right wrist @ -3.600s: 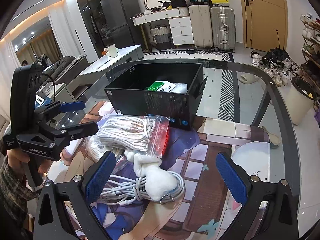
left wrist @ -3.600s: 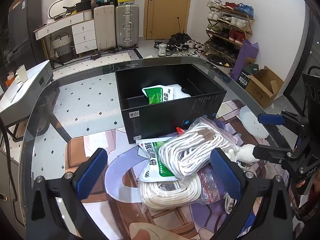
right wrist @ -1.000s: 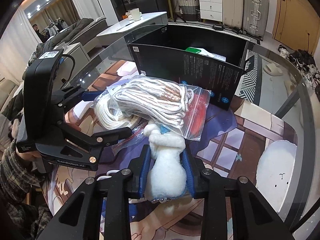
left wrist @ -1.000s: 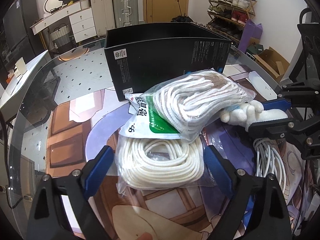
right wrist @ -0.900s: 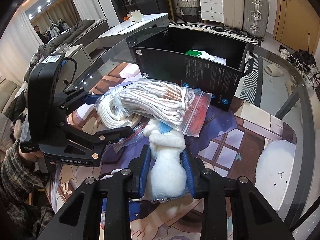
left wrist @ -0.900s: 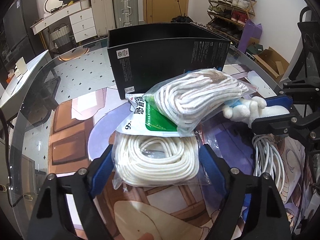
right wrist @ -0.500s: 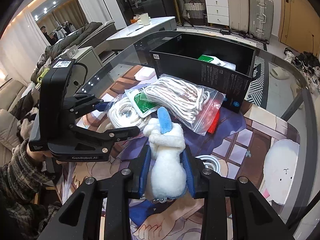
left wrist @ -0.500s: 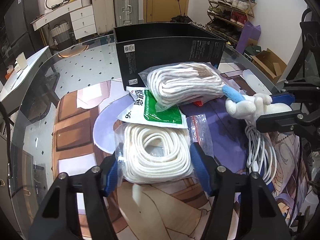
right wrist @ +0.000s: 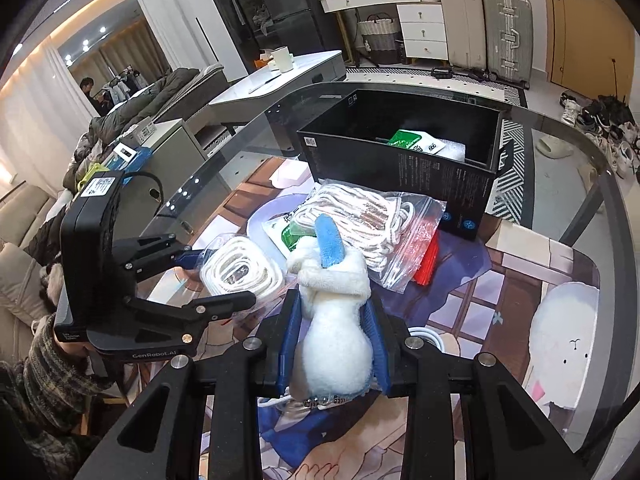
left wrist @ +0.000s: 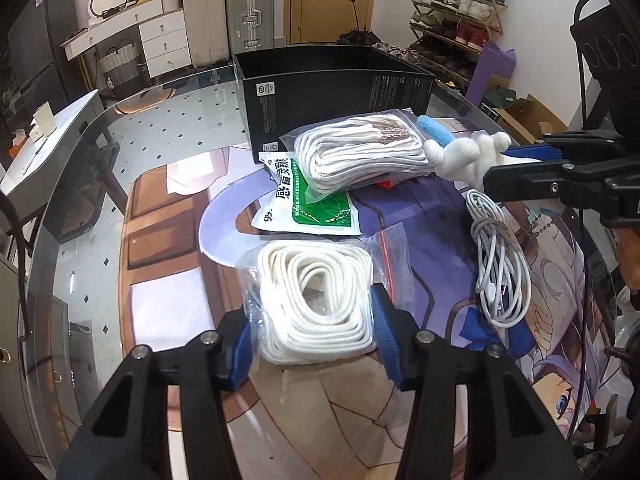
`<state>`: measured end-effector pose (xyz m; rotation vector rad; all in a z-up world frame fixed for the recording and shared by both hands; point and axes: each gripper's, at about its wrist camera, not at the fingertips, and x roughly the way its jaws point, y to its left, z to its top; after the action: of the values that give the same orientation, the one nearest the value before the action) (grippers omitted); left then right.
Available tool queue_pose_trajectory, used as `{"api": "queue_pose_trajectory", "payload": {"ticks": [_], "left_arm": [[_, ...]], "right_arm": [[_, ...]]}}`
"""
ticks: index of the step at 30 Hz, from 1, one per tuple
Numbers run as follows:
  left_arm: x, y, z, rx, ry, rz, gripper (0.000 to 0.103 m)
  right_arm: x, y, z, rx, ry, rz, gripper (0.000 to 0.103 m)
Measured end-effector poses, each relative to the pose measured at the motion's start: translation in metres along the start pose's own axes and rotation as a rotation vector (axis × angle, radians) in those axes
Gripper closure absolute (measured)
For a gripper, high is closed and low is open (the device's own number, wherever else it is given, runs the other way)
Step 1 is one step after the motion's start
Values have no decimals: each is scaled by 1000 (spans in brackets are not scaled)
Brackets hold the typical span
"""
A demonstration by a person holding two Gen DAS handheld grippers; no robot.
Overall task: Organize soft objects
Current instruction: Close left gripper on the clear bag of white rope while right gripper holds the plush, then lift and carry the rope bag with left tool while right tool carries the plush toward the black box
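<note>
Since prev. frame, left gripper (left wrist: 314, 338) jaws closed onto clear bag of coiled white rope (left wrist: 316, 300); right gripper (right wrist: 334, 344) kept clamping white plush toy (right wrist: 334, 332). Both ready for open black cardboard box (right wrist: 440, 168).

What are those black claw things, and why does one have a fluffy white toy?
Those are grabbers that a person holds, one in each hand, each with a camera looking along its two fingers. One picture comes from each camera.

The right hand-held gripper is squeezing a fluffy white plush toy with a blue tip. The left hand-held gripper has just been closing around a clear bag of coiled white rope.

On the glass table with a cartoon mat also lie a second clear bag of white rope, a green-and-white packet, a white cable bundle and an open black box.
</note>
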<state>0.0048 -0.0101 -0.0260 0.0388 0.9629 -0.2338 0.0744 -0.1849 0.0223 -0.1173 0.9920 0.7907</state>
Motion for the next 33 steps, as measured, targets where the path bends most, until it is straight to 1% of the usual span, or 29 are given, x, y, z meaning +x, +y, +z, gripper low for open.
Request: {"api": "queue_pose_trajectory", "payload": {"ticks": [7, 11, 17, 23, 30, 33], "left_arm": [[-6, 2, -8, -15, -8, -6, 55], [-8, 4, -10, -36, -18, -8, 60], [-10, 1, -9, -33, -21, -20, 64], [-14, -2, -7, -37, -30, -35, 66], [-19, -4, 1, -32, -45, -35, 66], [-22, -6, 6, -13, -67, -17, 66]], "right_arm": [[-4, -3, 0, 33, -16, -20, 71], [-4, -2, 0, 35, -22, -22, 71], [-5, -3, 1, 46, -34, -28, 71], [-5, -4, 3, 54, -37, -31, 71], [-8, 1, 8, 40, -49, -35, 71], [-10, 0, 11, 43, -57, -40, 71]]}}
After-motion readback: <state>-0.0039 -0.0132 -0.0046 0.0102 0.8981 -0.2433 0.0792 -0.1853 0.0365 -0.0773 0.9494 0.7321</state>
